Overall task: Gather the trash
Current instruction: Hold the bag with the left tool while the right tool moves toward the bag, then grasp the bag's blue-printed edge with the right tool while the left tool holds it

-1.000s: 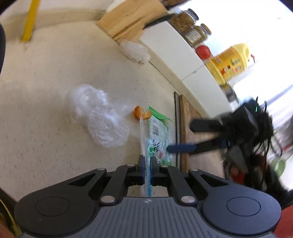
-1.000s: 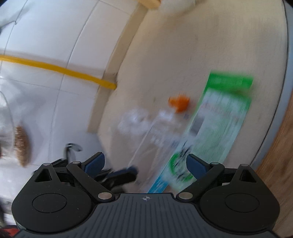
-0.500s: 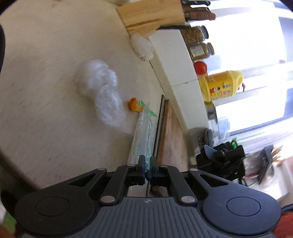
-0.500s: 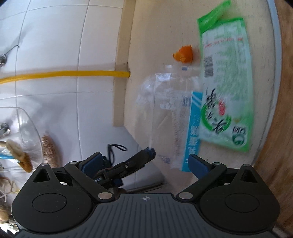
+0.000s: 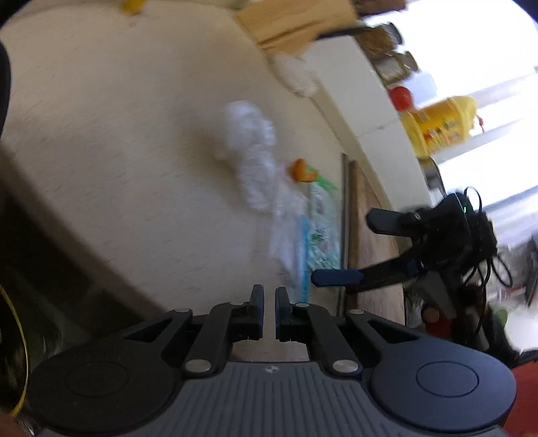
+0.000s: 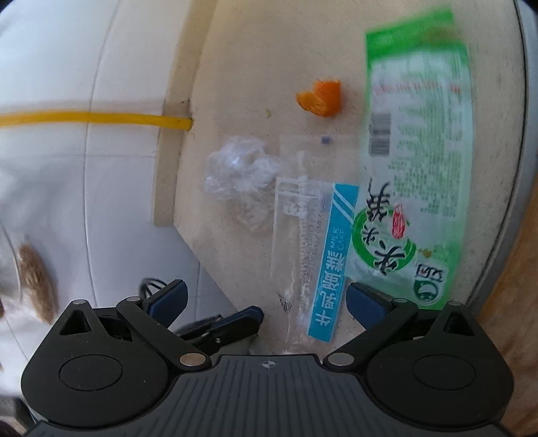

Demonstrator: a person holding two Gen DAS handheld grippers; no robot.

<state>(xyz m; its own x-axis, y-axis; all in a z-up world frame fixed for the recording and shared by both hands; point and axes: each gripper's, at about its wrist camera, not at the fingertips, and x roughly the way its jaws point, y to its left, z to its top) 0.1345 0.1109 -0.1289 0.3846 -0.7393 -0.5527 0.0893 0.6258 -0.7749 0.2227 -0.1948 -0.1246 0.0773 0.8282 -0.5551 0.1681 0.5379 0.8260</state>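
Observation:
A clear wrapper with a blue stripe [image 6: 312,248] lies flat on the beige counter [image 6: 255,67], beside a green printed wrapper [image 6: 413,188]. An orange peel [image 6: 321,97] and crumpled clear plastic [image 6: 238,171] lie just beyond them. My right gripper [image 6: 265,297] is open wide over the near end of the striped wrapper, holding nothing. My left gripper [image 5: 267,295] stands slightly open with nothing between its fingers, just left of the striped wrapper [image 5: 289,235] at the counter's edge. The left wrist view is blurred; it shows the peel [image 5: 302,169] and the right gripper [image 5: 363,248].
A wooden cutting board [image 5: 370,218] borders the green wrapper on the right. Another plastic wad [image 5: 296,75] lies by a wooden knife block [image 5: 296,20]. Jars [image 5: 393,57] and a yellow oil bottle [image 5: 440,124] stand on the white ledge. A tiled wall with a yellow pipe [image 6: 84,117] lies beyond the counter's left edge.
My left gripper has let go of the striped wrapper, which now lies flat on the counter. The right gripper has moved closer over the wrappers, still open.

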